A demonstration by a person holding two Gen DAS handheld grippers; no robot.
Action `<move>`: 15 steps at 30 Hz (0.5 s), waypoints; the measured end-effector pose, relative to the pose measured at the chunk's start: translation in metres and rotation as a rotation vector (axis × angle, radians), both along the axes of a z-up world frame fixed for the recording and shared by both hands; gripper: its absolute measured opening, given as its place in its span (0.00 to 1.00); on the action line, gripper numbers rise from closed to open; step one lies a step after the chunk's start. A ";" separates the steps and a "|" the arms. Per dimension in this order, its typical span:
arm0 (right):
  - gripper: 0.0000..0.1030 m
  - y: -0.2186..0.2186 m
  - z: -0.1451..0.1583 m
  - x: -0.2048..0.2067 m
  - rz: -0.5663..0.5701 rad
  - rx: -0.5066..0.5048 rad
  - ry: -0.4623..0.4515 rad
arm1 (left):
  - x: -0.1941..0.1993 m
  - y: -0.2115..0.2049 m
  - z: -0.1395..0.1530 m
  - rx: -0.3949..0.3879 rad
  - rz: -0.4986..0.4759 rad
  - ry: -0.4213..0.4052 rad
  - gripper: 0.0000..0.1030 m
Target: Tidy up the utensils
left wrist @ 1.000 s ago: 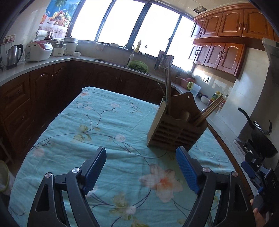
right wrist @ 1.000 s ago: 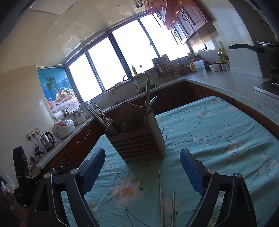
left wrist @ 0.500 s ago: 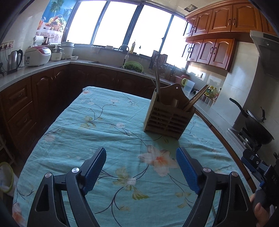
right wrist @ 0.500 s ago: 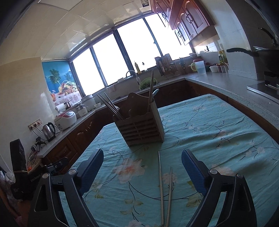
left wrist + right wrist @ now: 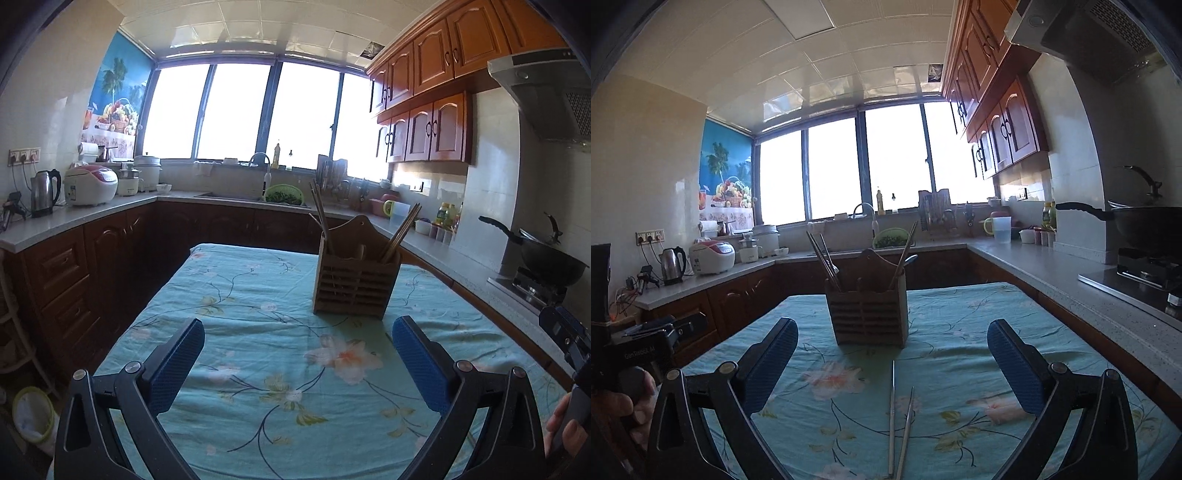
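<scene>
Standing straight ahead of both claws on the blue-green flowered tablecloth (image 5: 236, 295), the brown slatted wooden holder (image 5: 868, 314) keeps sticks and a spoon upright so they stay tidy, while two thin silver metal chopsticks (image 5: 897, 417) lie flat just in front of the right claw (image 5: 892, 354), likely next to be put away. The left claw (image 5: 298, 350) and the right claw have both just been opening and now gape wide with nothing between the pads. Only the right view shows the loose chopsticks; the left view shows bare cloth there.
</scene>
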State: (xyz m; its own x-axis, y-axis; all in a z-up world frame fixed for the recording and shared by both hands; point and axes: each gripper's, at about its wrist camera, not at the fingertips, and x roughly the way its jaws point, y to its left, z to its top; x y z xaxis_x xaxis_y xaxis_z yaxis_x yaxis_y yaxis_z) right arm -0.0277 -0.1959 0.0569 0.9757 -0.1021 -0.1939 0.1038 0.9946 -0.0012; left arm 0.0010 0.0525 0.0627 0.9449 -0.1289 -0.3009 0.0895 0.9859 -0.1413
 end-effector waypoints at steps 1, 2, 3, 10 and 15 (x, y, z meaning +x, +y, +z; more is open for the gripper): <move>1.00 0.001 -0.006 -0.003 -0.002 -0.012 0.010 | -0.001 -0.004 -0.006 0.014 0.000 0.002 0.99; 1.00 0.002 -0.012 -0.005 -0.003 -0.022 0.019 | -0.002 -0.007 -0.010 0.027 0.001 0.006 0.99; 1.00 0.003 -0.017 -0.006 -0.006 -0.027 0.032 | -0.003 -0.010 -0.014 0.039 0.003 0.010 0.99; 1.00 0.002 -0.034 -0.009 -0.022 -0.015 0.087 | -0.012 -0.026 -0.030 0.108 -0.001 0.040 0.99; 1.00 -0.003 -0.040 -0.006 -0.028 0.005 0.118 | -0.011 -0.030 -0.025 0.131 -0.002 0.050 0.99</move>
State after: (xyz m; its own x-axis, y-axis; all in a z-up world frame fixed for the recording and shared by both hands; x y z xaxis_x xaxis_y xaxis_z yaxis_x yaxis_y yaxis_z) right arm -0.0341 -0.1989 0.0166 0.9429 -0.1276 -0.3076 0.1309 0.9913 -0.0101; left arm -0.0099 0.0224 0.0373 0.9282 -0.0876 -0.3617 0.0880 0.9960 -0.0154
